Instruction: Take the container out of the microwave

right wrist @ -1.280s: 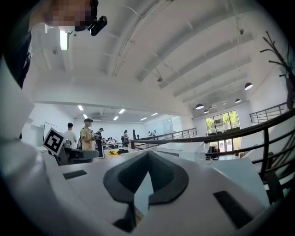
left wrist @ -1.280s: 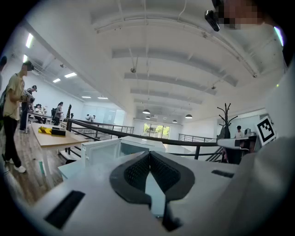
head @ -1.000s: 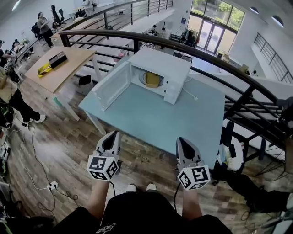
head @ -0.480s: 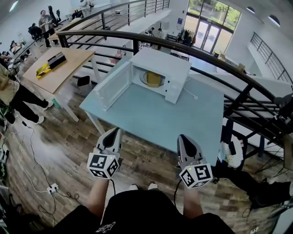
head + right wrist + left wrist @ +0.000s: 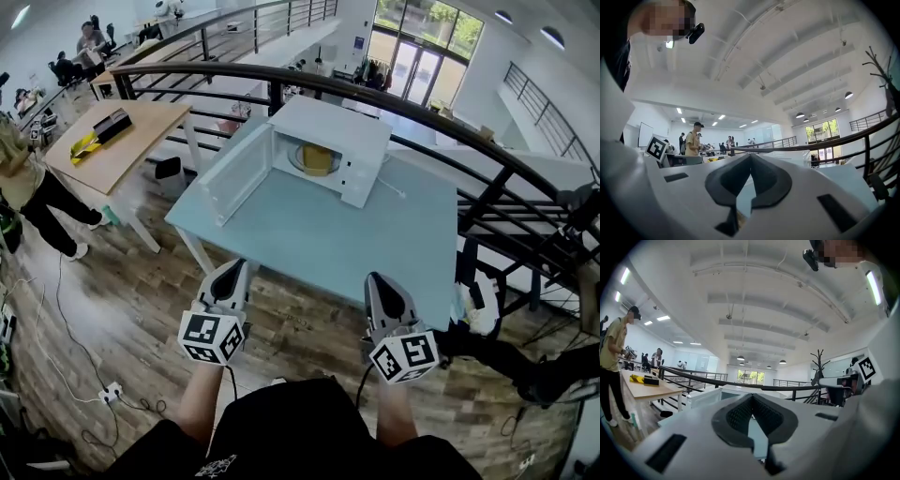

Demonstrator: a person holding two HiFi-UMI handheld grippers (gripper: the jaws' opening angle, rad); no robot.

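Note:
A white microwave [image 5: 330, 131] stands at the far side of a pale blue table [image 5: 319, 239], its door [image 5: 234, 174] swung open to the left. Inside sits a yellow container [image 5: 317, 159] on the turntable. My left gripper [image 5: 232, 267] and right gripper [image 5: 377, 279] hang side by side at the table's near edge, well short of the microwave. Both are shut with nothing between the jaws. In the left gripper view the left gripper [image 5: 751, 398] has its tips touching, and the right gripper [image 5: 751, 157] looks the same in its own view.
A black railing [image 5: 412, 117] curves behind the table. A wooden table [image 5: 112, 141] with a yellow and black object stands to the left. People stand at far left. A cable [image 5: 389, 192] lies right of the microwave. Cords run across the wooden floor.
Both grippers have edged slightly forward toward the table's near edge. The view has shifted a little closer. The microwave and container have not moved.

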